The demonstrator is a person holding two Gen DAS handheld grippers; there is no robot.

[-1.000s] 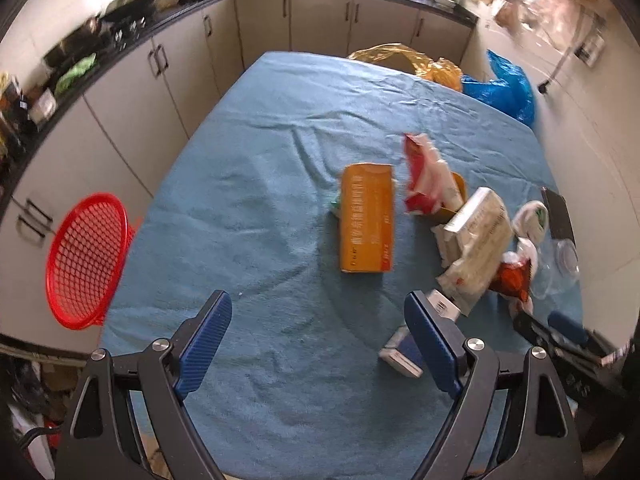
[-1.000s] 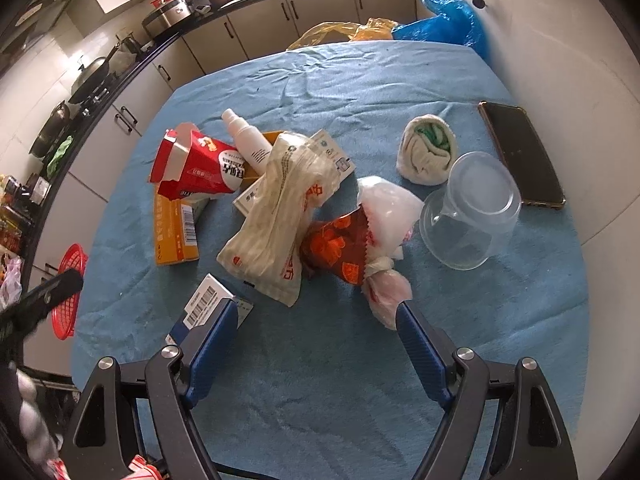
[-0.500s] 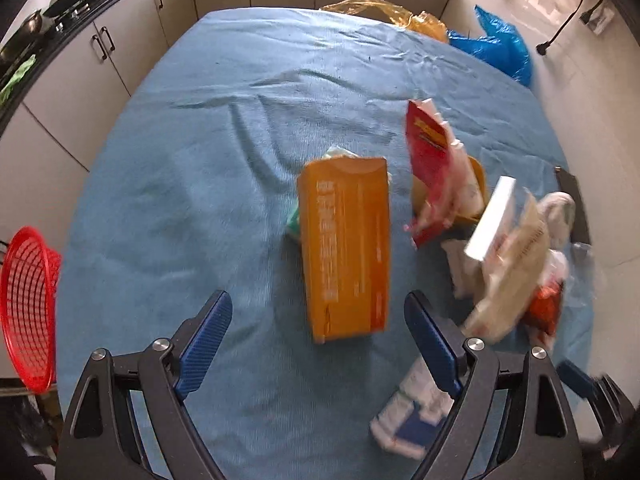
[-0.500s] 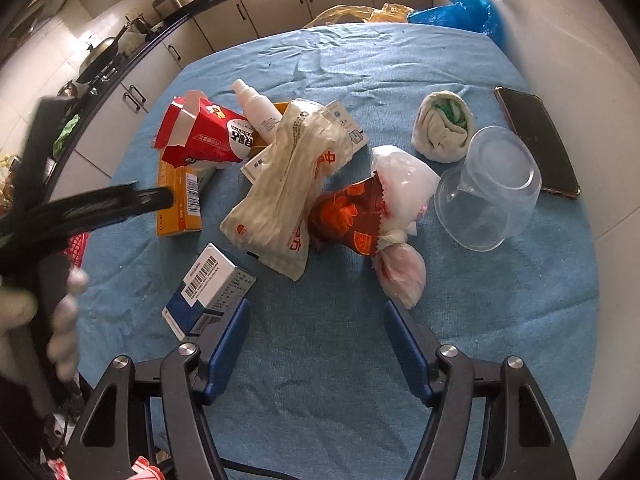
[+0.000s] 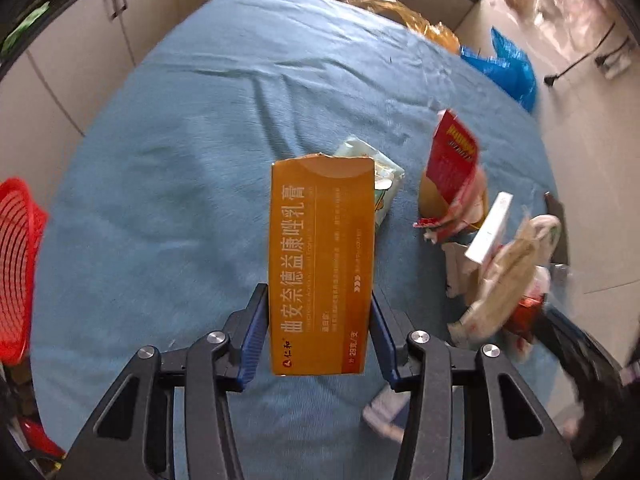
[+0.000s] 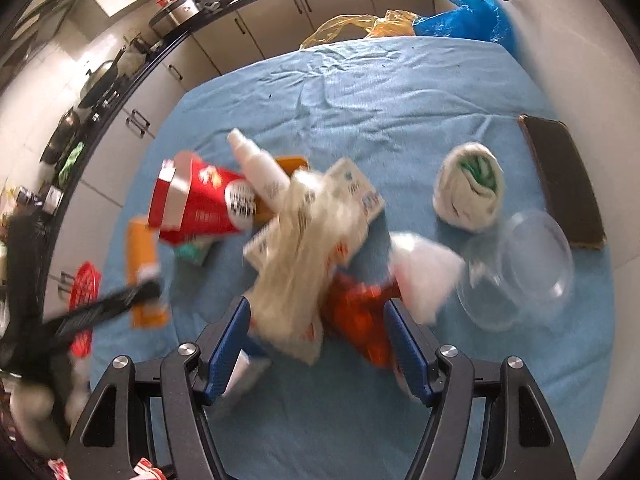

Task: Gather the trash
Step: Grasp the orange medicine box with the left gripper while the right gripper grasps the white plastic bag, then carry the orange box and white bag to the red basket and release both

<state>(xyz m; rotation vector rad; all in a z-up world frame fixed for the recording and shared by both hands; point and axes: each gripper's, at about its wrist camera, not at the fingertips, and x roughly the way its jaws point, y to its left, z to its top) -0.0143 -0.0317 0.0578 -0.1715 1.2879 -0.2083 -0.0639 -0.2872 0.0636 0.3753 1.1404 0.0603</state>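
Far cloth (image 5: 248, 92) open (trash pile (image 5: 492, 264) crowds rt).

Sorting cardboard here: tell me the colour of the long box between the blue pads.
Orange, clearest in left wrist view.

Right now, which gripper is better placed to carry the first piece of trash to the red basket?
Left. The left gripper is closing around the orange box, and the red basket is on its side.

light: bright daylight, far window | blur: right view smeared | edges: fisheye-bent, dark corners
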